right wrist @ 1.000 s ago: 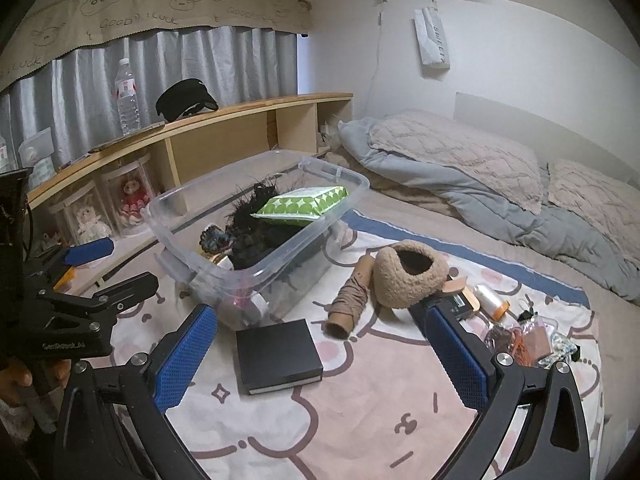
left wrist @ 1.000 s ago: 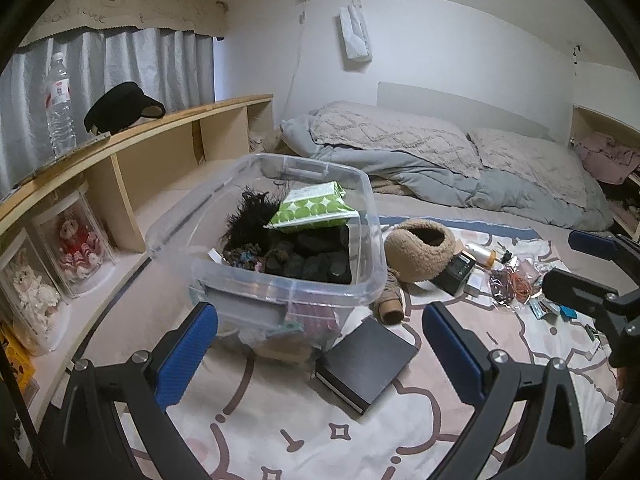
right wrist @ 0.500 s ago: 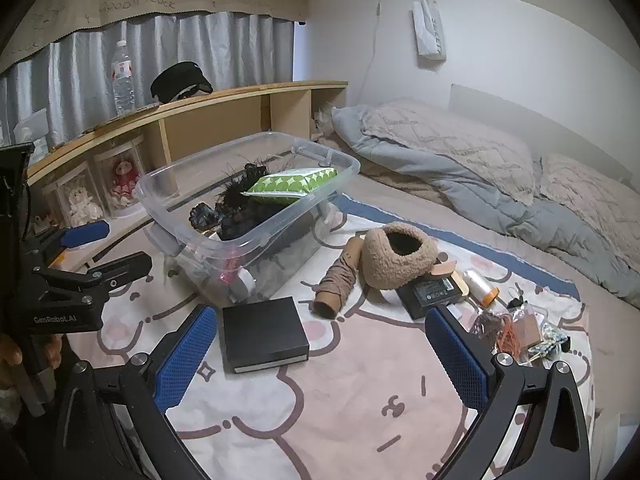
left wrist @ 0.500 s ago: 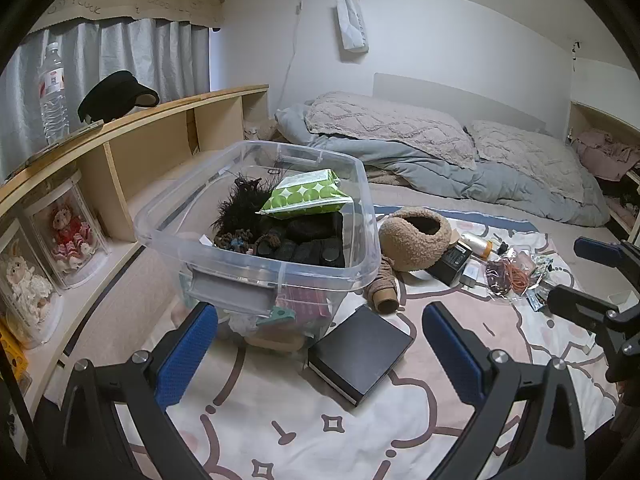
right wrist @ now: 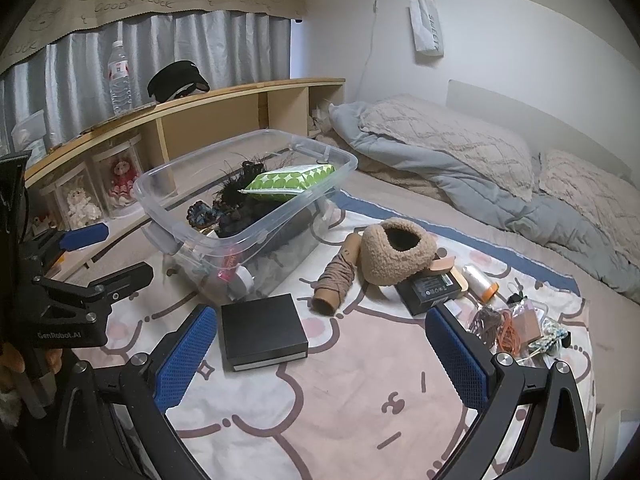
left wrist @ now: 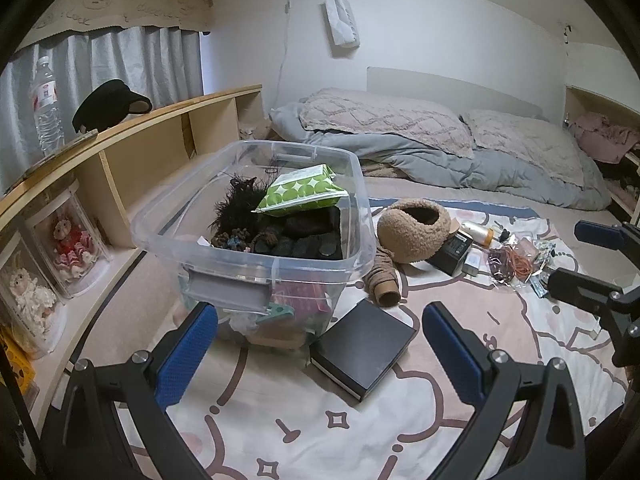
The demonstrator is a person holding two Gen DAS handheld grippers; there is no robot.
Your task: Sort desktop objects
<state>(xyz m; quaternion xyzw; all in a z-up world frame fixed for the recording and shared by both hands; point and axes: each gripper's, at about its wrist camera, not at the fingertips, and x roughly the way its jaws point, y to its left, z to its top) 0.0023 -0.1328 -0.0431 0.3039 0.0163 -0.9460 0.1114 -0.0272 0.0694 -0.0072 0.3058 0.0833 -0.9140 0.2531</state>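
We judged the sorting partly done: the clear bin ahead of our wide, empty left claw and right claw held several items, while the black box, yarn spool and fleece hat lay outside on the bed.

- The left gripper hovers with its blue-padded fingers spread wide, holding nothing.
- The right gripper is likewise spread wide and empty.

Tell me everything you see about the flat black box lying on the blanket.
The black box is flat and square, matte black on top with a pale band along its lower edge. It lies closed and flat on the cartoon blanket, just in front of the clear bin, apparently not touching it. No gripper touches it.
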